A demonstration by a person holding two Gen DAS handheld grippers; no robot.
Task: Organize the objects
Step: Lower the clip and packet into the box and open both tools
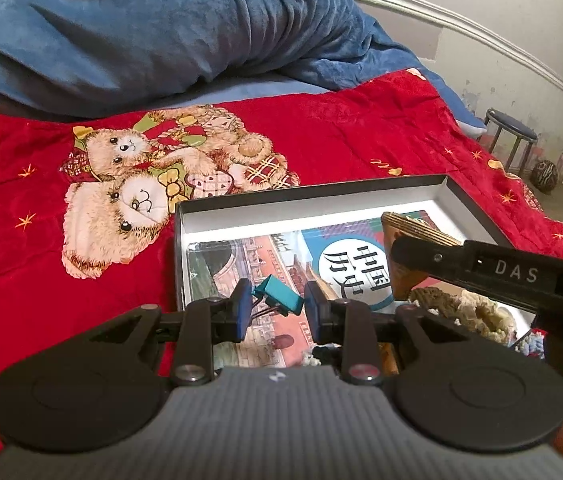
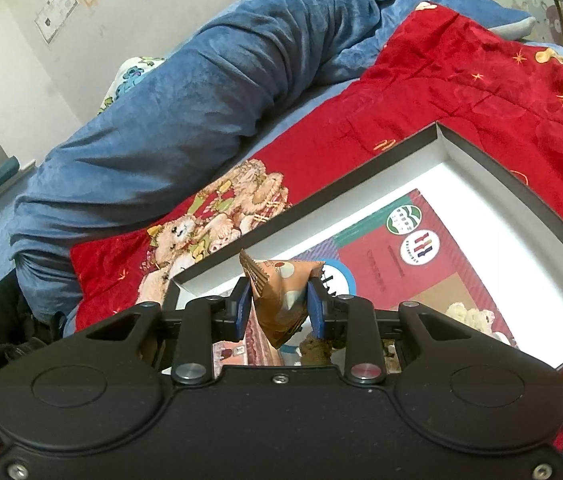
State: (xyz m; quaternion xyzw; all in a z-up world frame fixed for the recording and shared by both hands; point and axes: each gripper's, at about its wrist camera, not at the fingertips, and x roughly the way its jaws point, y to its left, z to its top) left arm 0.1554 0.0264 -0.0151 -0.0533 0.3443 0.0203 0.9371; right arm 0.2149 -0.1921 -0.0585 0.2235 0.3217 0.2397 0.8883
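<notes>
Hovering over the box (image 1: 313, 200), your left gripper (image 1: 275, 312) stood with jaws parted; the teal binder clip (image 1: 281, 296) sat between the blue pads, clear of both, long axis slanted down to the right, wire handles toward the left pad. Your right gripper (image 2: 279, 308) was clenched on an orange snack packet (image 2: 281, 300), long axis near upright, crimped end up-left. Both were inside the box's near-left corner, above the booklets (image 2: 401, 264). Far-right floor was bare white. Red blanket (image 1: 321, 140) lay all around.
</notes>
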